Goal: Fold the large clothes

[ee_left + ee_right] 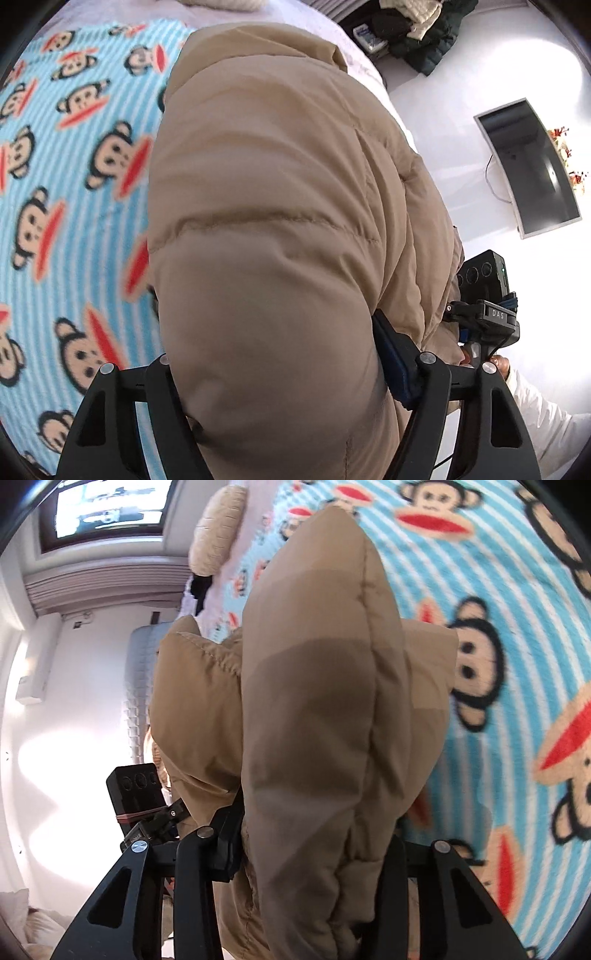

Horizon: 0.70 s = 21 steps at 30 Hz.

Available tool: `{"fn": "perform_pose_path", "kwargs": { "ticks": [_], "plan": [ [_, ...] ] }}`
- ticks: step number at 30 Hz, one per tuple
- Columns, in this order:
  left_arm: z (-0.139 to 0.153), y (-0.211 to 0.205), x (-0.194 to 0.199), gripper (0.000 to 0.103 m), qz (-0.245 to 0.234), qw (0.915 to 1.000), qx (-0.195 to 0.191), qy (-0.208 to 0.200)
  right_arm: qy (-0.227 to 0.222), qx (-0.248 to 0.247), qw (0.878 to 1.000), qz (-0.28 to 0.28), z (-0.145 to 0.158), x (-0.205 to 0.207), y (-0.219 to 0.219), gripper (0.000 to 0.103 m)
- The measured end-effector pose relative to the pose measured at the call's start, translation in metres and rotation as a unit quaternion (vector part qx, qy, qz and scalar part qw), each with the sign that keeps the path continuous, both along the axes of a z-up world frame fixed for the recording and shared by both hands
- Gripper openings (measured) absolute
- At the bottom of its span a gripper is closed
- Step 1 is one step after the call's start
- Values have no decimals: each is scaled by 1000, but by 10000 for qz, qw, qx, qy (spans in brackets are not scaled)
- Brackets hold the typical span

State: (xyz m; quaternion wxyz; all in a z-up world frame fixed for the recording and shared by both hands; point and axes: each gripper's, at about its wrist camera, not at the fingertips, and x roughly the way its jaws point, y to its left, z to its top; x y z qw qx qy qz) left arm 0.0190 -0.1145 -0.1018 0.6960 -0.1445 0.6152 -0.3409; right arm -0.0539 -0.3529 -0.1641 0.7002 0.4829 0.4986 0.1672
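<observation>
- The tan puffer jacket hung lifted between the two tools, above a bed spread with a blue striped monkey-print blanket. It filled most of both wrist views, so little of the landing spot could be seen past it.
- The left tool was clenched on a thick padded roll of the jacket, with the fabric bulging out between its fingers. The filling is springy and the shell looks slick, so the bunch could probably have squeezed out of the grip if the pull grew sharper.
- The right tool likewise gripped a gathered wad of the jacket, several layers deep. I judged that only the outer layers might truly be pinched; an inner layer could have slid free and let a panel sag.
- The two tools sat close together, each showing in the other's view, with the left tool's body just beside the cloth. A careless swing might have knocked them together or trapped loose fabric in a linkage.
- With the garment hiding the bed below, it could have been laid down crooked, with a sleeve tucked under and the fold uneven.
- The bed's edge lay near, with bright floor beyond it. Set down too far over, the heavy jacket would likely have slid off.
- The fleece blanket might have dragged along with the jacket and rucked up beneath it.
</observation>
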Motion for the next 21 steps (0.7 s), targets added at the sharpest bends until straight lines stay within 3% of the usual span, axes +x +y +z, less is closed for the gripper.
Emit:
{"fn": "perform_pose_path", "kwargs": {
  "ticks": [7,14,18,21],
  "plan": [
    [15,77,31,77,318,9989,0,-333,-258,-91,9994,217,20,46,59,44],
    [8,183,99,77,621,9970,237,-395,-339,-70,9989,316,4,100,151,44],
    [-9,253,140,77,785,9952,380,-451,-347,-3,9987,380,-15,141,207,44],
    [-40,293,167,77,1008,9926,558,-383,-256,-86,9988,402,-29,165,232,45]
  ]
}}
